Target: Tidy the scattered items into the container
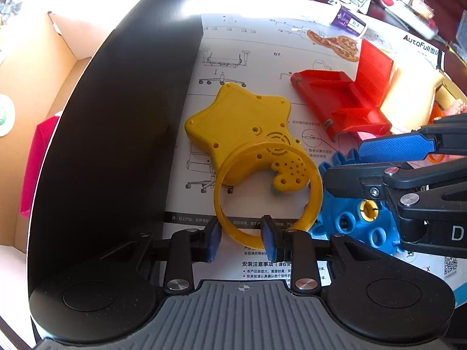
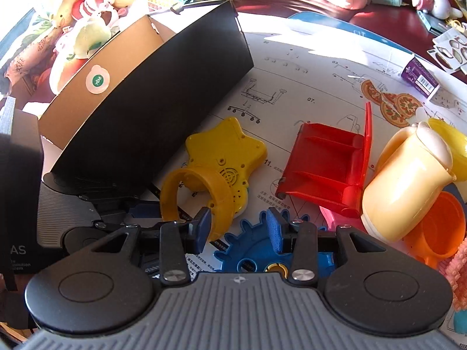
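A yellow star toy [image 1: 233, 122] with a ring handle [image 1: 316, 186] lies on a printed sheet beside the box [image 1: 116, 116]. My left gripper [image 1: 241, 240] is open and straddles the near rim of that ring. The right pad touches the rim. A blue gear [image 2: 254, 250] lies just right of the star. Over it my right gripper [image 2: 239, 226] is open, with the gear's toothed edge between its pads and a gap at the left pad. The box has black outer walls and a brown inside [image 2: 96, 58].
A red plastic part [image 2: 327, 169], a cream jug [image 2: 405, 180] and an orange cup [image 2: 437, 227] crowd the right side. A pink thing [image 1: 38, 160] lies inside the box. Plush toys [image 2: 87, 8] are piled behind the box, and packets [image 1: 350, 23] lie at the far right.
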A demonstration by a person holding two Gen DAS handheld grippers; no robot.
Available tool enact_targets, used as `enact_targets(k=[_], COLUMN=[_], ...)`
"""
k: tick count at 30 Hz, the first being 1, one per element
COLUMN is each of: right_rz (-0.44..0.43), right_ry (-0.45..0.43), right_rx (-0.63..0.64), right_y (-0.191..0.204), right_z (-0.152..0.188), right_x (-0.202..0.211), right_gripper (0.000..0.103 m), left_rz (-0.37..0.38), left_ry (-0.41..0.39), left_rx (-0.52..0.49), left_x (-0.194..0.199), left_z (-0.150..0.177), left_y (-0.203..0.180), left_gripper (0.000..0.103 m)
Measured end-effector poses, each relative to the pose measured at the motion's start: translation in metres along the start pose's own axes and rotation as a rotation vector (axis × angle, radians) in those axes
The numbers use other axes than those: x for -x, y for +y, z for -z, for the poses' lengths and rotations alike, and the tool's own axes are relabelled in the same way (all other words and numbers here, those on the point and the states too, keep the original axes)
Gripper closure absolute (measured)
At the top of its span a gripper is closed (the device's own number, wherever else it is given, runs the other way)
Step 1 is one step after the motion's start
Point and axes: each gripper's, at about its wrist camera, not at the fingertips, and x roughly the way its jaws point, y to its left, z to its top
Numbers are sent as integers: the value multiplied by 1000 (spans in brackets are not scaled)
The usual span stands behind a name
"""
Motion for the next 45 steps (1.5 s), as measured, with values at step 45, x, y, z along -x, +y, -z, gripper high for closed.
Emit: enact_targets(k=[45], right_rz=[84], right_ry=[33], right_rx=[-40], right_y=[10], right_z=[9], right_x=[-6], right_gripper=[94], left_rz=[43], left_ry=[-75], left_rx=[-152], left_x=[22], left_z=[-3], left_y=[-17], left_gripper=[90])
